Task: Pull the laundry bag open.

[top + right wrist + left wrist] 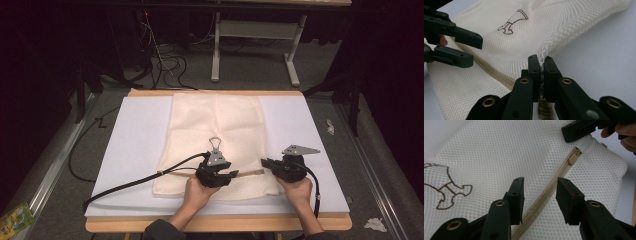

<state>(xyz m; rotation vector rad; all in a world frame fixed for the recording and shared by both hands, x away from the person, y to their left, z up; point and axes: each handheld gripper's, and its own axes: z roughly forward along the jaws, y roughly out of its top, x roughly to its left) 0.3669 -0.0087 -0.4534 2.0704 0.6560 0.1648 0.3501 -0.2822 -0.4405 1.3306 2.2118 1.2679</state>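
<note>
A cream mesh bag (215, 130) lies flat on the white board, with a tan zipper (544, 197) running along its near edge and a brown outline drawing (449, 187) on its face. My left gripper (540, 186) hovers low over the bag with its jaws apart, one on each side of the zipper line, pads not pressing. The zipper pull (572, 159) sits farther along, near the bag's corner. My right gripper (540, 67) is shut on the bag's zipper end at that corner, mesh bunched between its pads. In the high view, the left gripper (234, 174) and right gripper (265, 163) face each other.
The white board (135, 140) rests on a wooden tabletop (215, 224). A black cable (130, 182) trails left across the board from the left gripper. Beyond the table are floor cables (165, 65), a grey stand (255, 30) and paper scraps (375, 224).
</note>
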